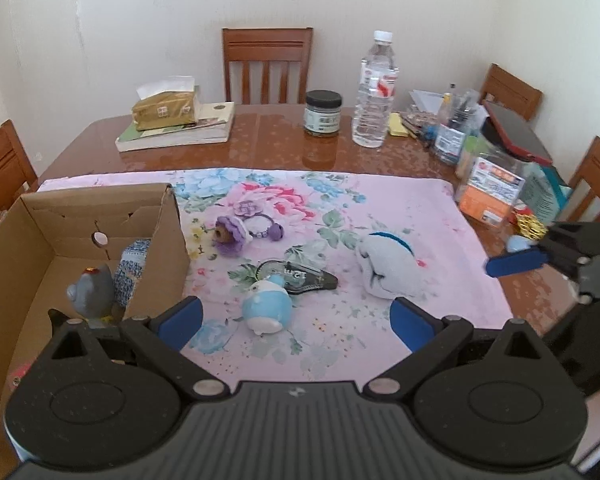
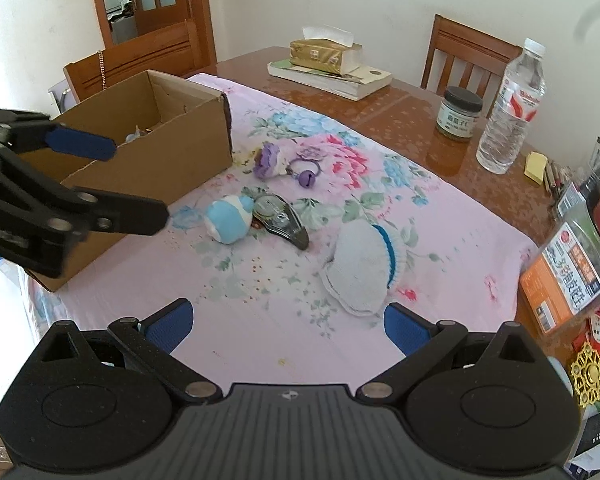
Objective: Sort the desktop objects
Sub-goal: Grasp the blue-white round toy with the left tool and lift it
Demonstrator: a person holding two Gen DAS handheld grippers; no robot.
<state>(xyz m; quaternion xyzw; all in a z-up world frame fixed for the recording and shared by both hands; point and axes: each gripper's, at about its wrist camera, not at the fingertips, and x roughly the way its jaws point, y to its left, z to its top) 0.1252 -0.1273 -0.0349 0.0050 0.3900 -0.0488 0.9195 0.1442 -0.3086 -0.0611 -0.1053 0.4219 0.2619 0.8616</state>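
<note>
At the left edge of your left wrist view sits an open brown cardboard box [image 1: 99, 240] on a pink floral cloth [image 1: 340, 340], and inside it stand a grey rounded figurine [image 1: 91, 292] and a blue-and-white patterned roll [image 1: 129, 272] leaning against the box's right wall. Your left gripper [image 1: 295, 318], at the bottom centre of that frame, has its blue-padded fingers [image 1: 181, 322] spread wide apart with nothing between them. Just above the gap, in the middle of the frame, lies a light blue and white plush toy [image 1: 267, 307], touching a dark translucent correction tape dispenser [image 1: 300, 276] just behind it. Higher up, near the box's far corner, lies a purple crocheted doll keychain with a bell [image 1: 239, 230]. To the right of centre rests a white knitted item with a blue band [image 1: 388, 266]. Your right gripper [image 1: 520, 260] enters at the right edge of this frame, over the cloth's edge and the brown glossy wooden table [image 1: 259, 140]. In your right wrist view that right gripper [image 2: 285, 324], at the bottom centre, is likewise opened wide and empty, with the white knitted item just above its right finger. At upper right stand a dark-lidded glass jar [image 2: 458, 118] and a clear plastic water bottle [image 2: 512, 112].
</note>
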